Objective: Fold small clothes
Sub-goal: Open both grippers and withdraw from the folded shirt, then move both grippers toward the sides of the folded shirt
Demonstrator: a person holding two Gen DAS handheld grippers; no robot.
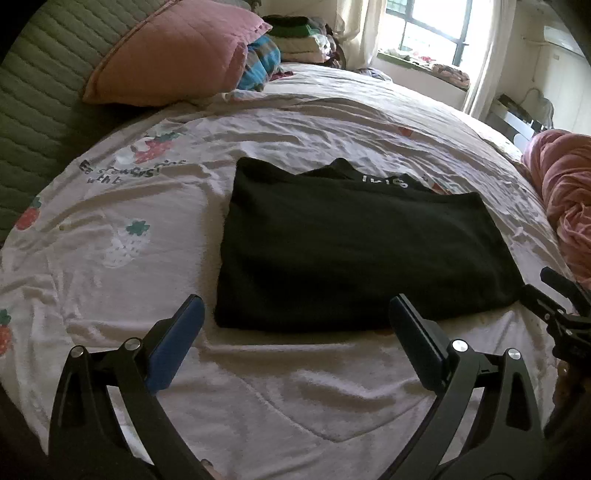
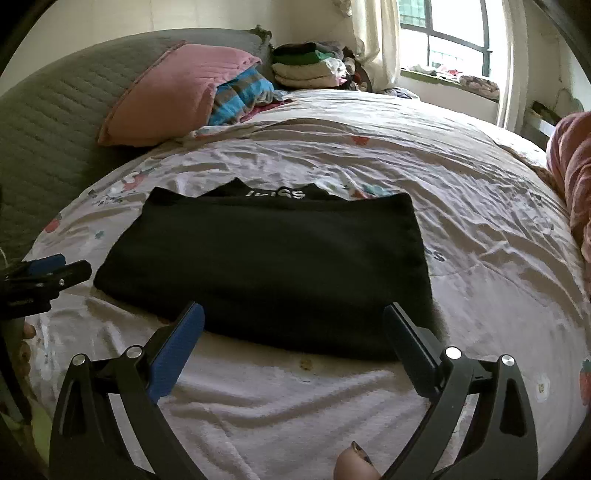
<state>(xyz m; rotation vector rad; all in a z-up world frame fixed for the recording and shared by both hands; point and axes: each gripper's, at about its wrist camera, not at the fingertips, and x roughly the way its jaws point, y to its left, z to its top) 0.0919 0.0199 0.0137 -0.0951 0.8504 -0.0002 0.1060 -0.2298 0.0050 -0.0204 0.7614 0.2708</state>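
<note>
A black garment (image 1: 362,251) lies folded flat into a rectangle on the white strawberry-print bed sheet (image 1: 129,229); a band with white letters shows at its far edge. It also shows in the right wrist view (image 2: 273,266). My left gripper (image 1: 295,314) is open and empty, just above the garment's near edge toward its left corner. My right gripper (image 2: 293,319) is open and empty, its jaws wide over the garment's near right edge. The right gripper shows at the right edge of the left wrist view (image 1: 554,295), and the left gripper at the left edge of the right wrist view (image 2: 48,275).
A pink pillow (image 1: 173,55) and a blue striped cloth (image 1: 260,64) lie at the head of the bed by the grey quilted headboard (image 1: 40,96). Stacked folded clothes (image 2: 310,66) sit behind. A pink blanket (image 1: 565,192) bunches at the right. A window (image 1: 436,29) is beyond.
</note>
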